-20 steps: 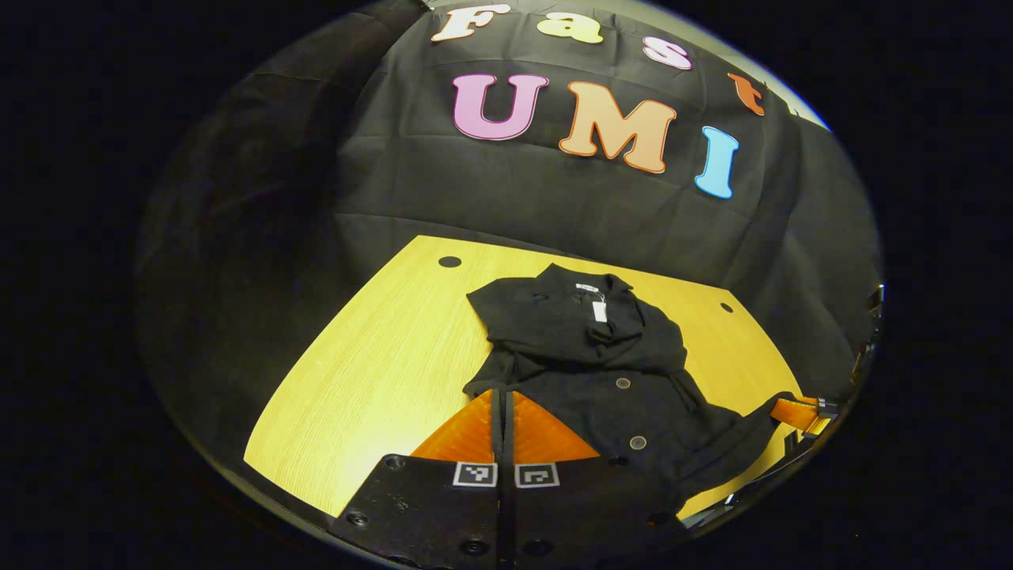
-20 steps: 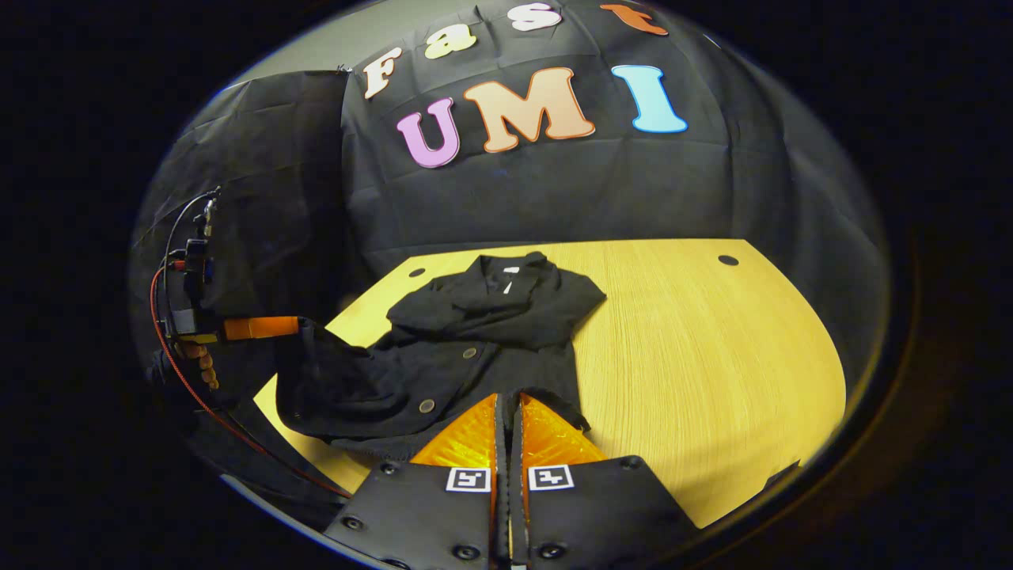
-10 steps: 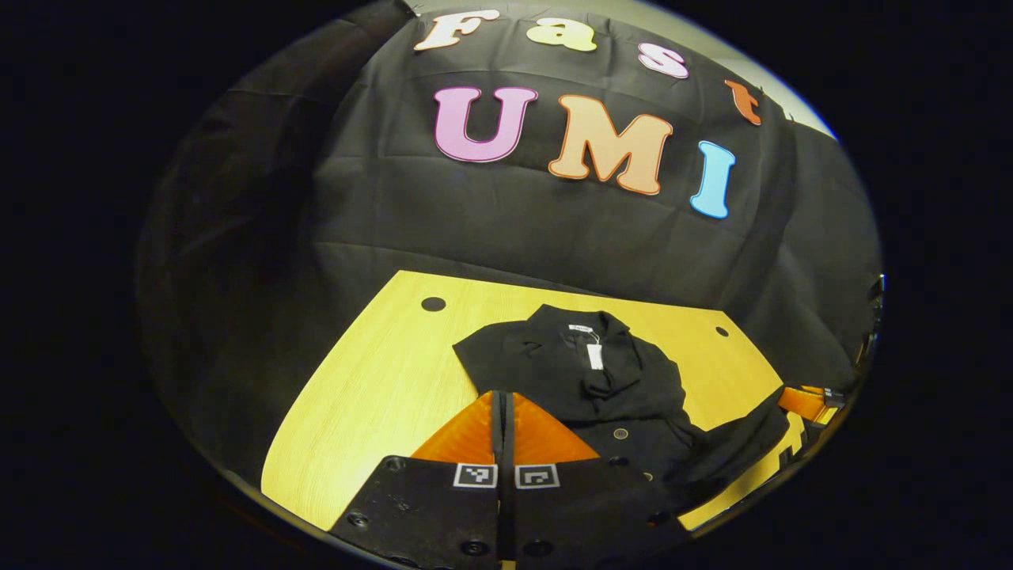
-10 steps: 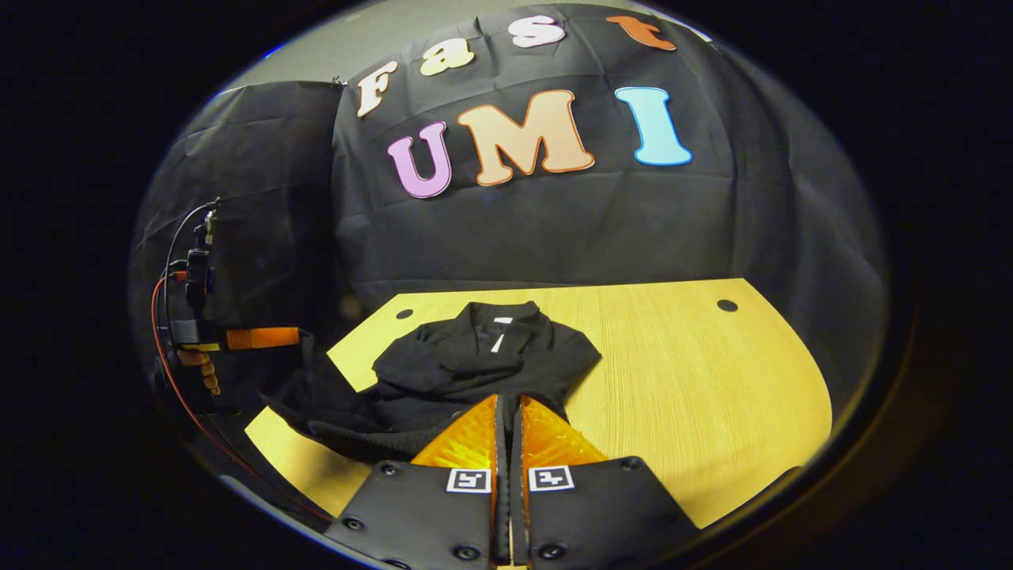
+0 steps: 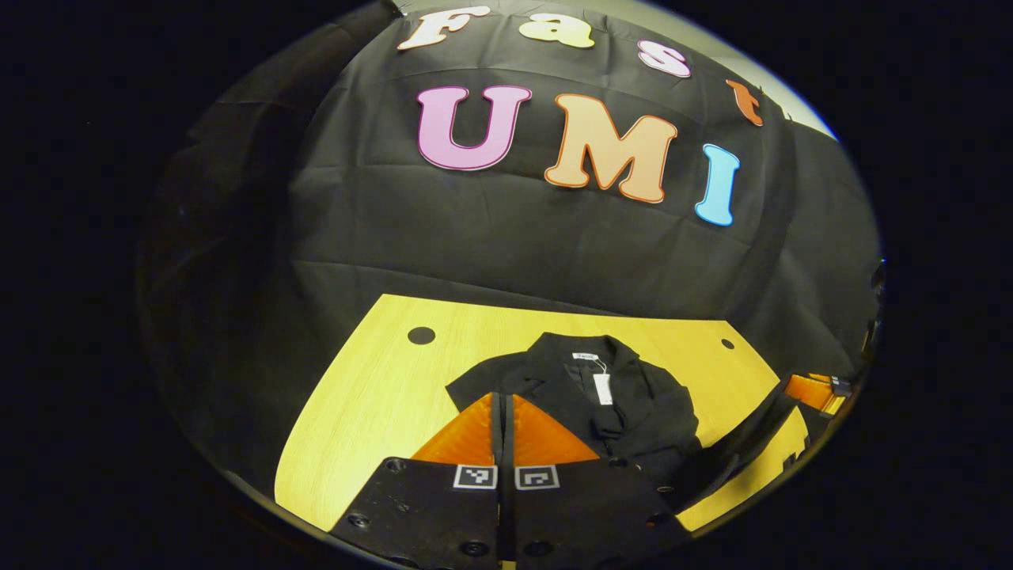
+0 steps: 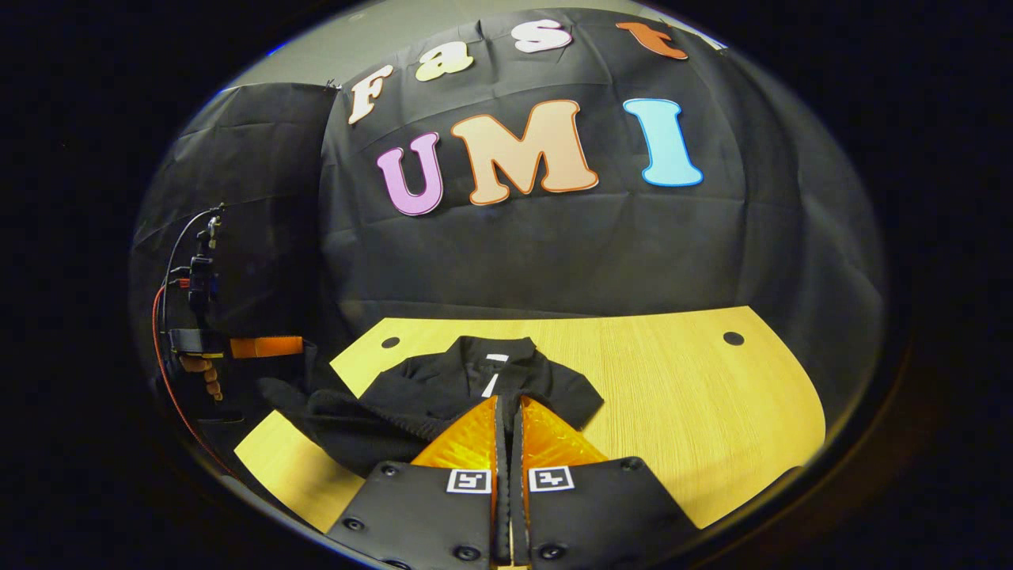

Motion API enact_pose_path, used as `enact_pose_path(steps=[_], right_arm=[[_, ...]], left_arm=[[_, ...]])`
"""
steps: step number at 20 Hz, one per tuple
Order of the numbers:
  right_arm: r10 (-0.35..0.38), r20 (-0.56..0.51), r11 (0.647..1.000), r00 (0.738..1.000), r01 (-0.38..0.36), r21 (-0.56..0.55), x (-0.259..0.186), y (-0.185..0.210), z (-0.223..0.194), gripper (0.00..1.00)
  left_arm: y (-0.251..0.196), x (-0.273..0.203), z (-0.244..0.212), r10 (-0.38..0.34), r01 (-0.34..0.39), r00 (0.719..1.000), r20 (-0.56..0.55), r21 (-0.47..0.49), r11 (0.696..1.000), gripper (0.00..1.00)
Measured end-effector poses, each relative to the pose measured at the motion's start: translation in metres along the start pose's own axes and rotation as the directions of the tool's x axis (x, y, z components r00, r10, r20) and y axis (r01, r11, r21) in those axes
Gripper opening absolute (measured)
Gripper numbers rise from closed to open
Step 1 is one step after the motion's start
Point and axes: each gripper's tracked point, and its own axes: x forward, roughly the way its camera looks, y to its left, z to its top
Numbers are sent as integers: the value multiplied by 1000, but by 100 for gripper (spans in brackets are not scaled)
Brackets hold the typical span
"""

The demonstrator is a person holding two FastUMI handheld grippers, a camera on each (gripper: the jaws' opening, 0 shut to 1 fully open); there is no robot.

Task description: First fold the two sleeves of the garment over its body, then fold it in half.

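A black buttoned garment lies on the yellow table, collar and white tag at the far end, sleeves folded over its body. My left gripper is shut on the near hem at one corner. My right gripper is shut on the hem at the other corner. The hem hangs lifted between them, above the garment's body. In the right gripper view the left gripper shows at the left, held by a hand. The right gripper appears at the right edge of the left gripper view.
The table has bare wood to the right of the garment and small round holes near its far corners. Black cloth walls close the booth behind and at the sides. A red cable hangs from the left gripper.
Both grippers have risen and moved forward toward the collar, carrying the hem with them. The garment's lower half has lifted off the table and now covers less of it.
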Motion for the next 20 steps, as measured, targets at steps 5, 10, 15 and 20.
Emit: enact_pose_path(steps=[5, 10, 15, 20], right_arm=[[-30, 6, 999, 1000, 30, 15, 25, -7, 17, 3], [-72, -9, 996, 997, 72, 42, 56, -19, 26, 0], [-126, -25, 988, 992, 128, 86, 89, -34, 31, 3], [-247, 42, 966, 968, 243, 94, 90, -40, 47, 96]], left_arm=[[4, 30, 8, -18, 18, 1000, -23, 13, 1000, 0], [9, 63, 11, -32, 34, 998, -45, 37, 999, 0], [14, 97, 13, -32, 36, 999, -44, 74, 997, 0], [23, 102, 68, -4, -14, 982, 190, 90, 996, 93]])
